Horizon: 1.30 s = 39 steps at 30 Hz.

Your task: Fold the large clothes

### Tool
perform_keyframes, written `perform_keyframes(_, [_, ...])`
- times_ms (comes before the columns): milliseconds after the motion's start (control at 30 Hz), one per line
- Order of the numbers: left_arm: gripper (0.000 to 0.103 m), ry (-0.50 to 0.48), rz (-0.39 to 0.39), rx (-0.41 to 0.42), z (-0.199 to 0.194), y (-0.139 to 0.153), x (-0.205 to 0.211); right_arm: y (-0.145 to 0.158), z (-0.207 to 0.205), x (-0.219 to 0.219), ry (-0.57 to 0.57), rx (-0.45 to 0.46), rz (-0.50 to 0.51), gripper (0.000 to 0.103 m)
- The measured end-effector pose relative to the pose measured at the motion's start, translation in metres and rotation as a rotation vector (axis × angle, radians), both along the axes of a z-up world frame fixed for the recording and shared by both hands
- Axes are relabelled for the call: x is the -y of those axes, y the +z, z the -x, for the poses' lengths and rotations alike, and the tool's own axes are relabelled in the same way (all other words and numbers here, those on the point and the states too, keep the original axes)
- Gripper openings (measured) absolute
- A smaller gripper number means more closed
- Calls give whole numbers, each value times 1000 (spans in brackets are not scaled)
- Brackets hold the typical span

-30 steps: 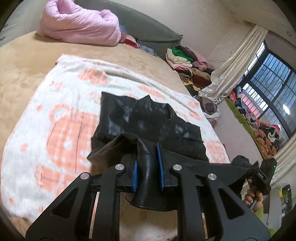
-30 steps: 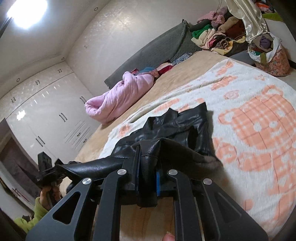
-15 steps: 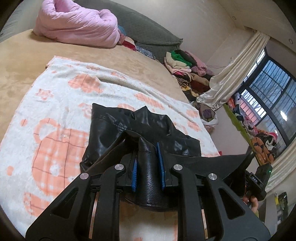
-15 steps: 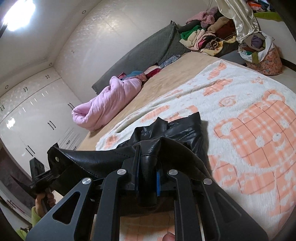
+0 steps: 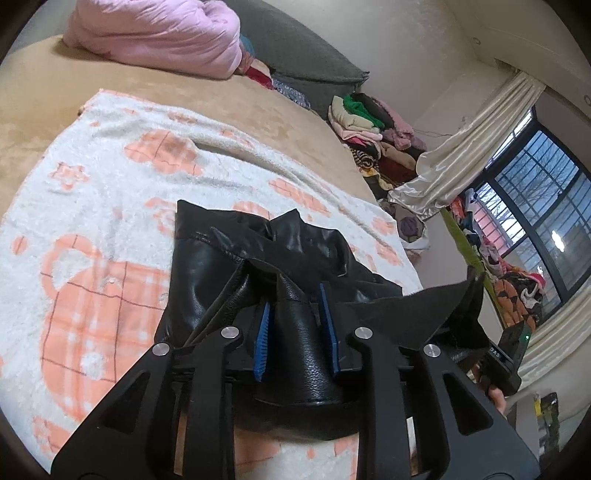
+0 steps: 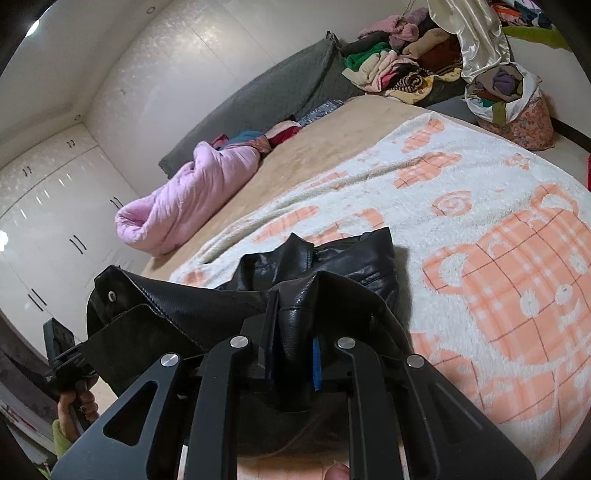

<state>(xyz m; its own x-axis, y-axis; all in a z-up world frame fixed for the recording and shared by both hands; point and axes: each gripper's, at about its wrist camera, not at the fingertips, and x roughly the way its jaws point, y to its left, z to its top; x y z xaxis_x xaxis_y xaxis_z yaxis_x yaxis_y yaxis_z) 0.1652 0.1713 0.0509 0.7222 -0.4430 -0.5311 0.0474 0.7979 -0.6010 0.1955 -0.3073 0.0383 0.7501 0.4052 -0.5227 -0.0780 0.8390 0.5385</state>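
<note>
A black leather garment lies on the white and orange blanket on the bed, its near edge lifted and doubled toward its far part. My left gripper has a fold of that edge between its blue pads; the jaws are opening and the pads stand slightly off the leather. My right gripper is shut on another fold of the same edge. The leather garment stretches between both grippers. In each view the other gripper appears at the side, held by a hand.
A rolled pink quilt and a grey headboard cushion lie at the bed's far end. Piled clothes, a curtain and a window stand to the right. A full flowered bag sits beside the bed; white wardrobes line the left.
Both grippers have carried the lifted leather edge forward over the rest of the garment and a little lower. The left gripper's pads have spread apart slightly.
</note>
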Motion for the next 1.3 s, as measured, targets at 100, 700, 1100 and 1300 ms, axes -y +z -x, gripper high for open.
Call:
perform_keyframes(100, [19, 0, 15, -16, -9, -10, -5, -5, -9, -2, -7, -20, 20, 13])
perform_keyframes(700, [41, -41, 77, -69, -38, -57, -22, -56, -49, -8, -82, -142, 90, 46])
perform_keyframes(1100, [69, 47, -56, 75, -22, -23, -26, -33, -26, 4, -171, 1, 140, 79])
perform_keyframes(1300, [72, 60, -241, 15, -39, -39, -16, -35, -33, -14, -126, 11, 379, 79])
